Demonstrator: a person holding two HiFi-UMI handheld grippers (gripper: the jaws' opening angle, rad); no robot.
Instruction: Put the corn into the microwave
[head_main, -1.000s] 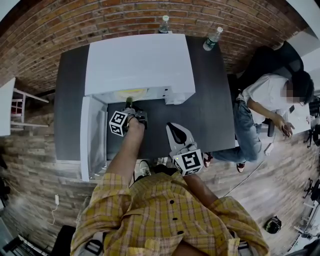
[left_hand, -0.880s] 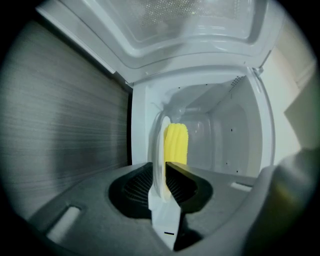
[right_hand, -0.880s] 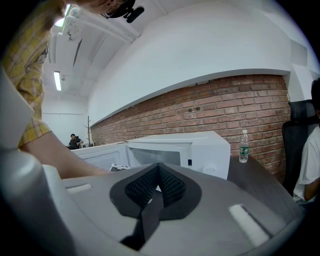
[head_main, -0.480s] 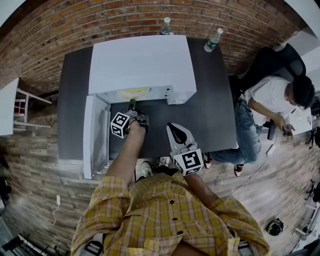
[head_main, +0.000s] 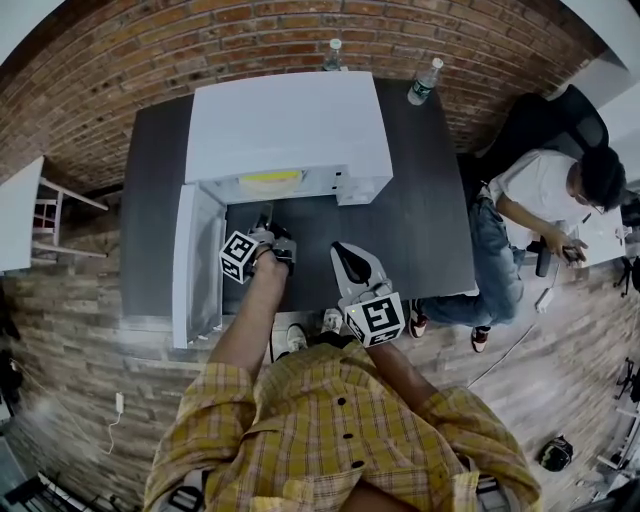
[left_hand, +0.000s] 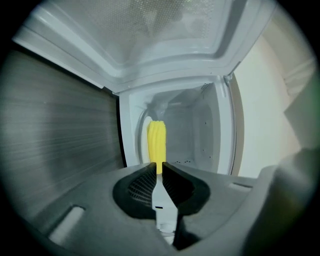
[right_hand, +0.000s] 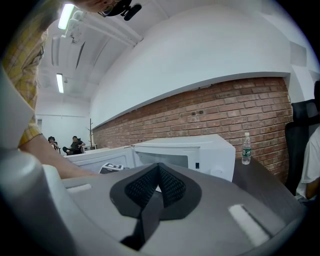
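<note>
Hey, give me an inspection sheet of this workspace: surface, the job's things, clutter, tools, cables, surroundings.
Surface: dark table, carrying the microwave.
Job's things: white microwave, door open; corn inside.
Clutter: a water bottle and a second bottle at the table's back edge.
Tools: left tool at the opening, jaws have just been closing to a slit, nothing between them; right tool shut, empty.
Cables: white cord on the floor.
Surroundings: brick wall; seated person at right.

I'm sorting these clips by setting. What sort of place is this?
Probably a shared office or workroom, not a home kitchen: a microwave sits on a dark table by a brick wall, and a person sits at a desk nearby.
</note>
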